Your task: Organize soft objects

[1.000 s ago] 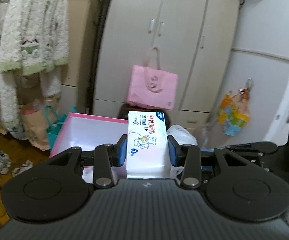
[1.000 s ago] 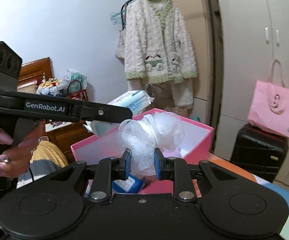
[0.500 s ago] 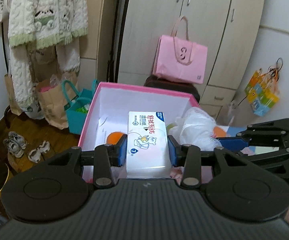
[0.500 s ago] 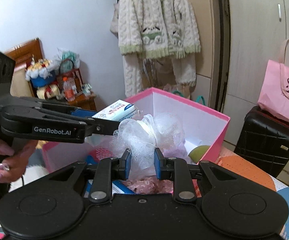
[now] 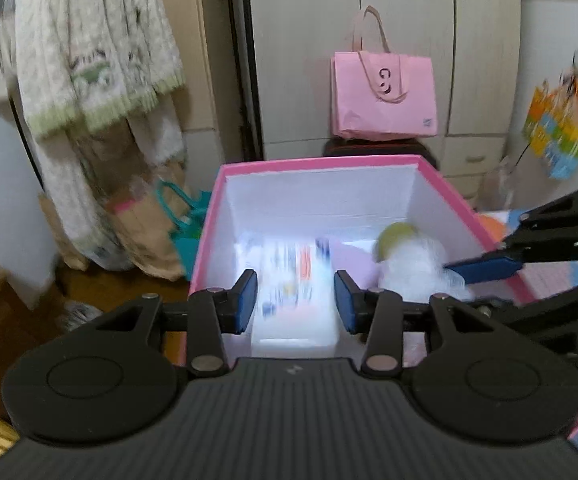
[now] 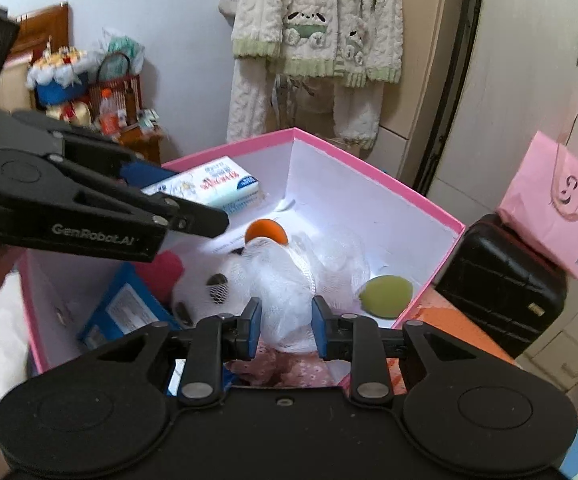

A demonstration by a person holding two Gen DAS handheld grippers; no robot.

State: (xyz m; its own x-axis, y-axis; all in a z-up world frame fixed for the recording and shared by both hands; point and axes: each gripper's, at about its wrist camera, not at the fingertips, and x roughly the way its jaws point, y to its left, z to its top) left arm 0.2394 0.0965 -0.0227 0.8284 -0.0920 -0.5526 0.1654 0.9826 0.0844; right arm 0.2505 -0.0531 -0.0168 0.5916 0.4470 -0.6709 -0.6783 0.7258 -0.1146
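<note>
A pink box (image 5: 321,162) with white inner walls stands open below both grippers. My left gripper (image 5: 295,300) is open over the box; the white tissue pack (image 5: 295,304), motion-blurred, drops between its pads. In the right wrist view the tissue pack (image 6: 213,186) lies by the far left wall under the left gripper (image 6: 193,216). My right gripper (image 6: 285,326) is open, the white mesh bath puff (image 6: 313,276) loose between its pads, resting in the box (image 6: 373,184). The puff also shows in the left wrist view (image 5: 413,268).
The box holds an orange ball (image 6: 267,232), a green ball (image 6: 385,294), a white plush (image 6: 217,284), a red item (image 6: 165,276) and a blue packet (image 6: 125,312). Behind stand a black suitcase (image 6: 501,284), a pink bag (image 5: 385,96), a hanging cardigan (image 5: 89,68) and wardrobe doors.
Both grippers tipped down over the box and opened. The left let go of the tissue pack, which falls into the box; the right let go of the mesh puff, which now rests inside.
</note>
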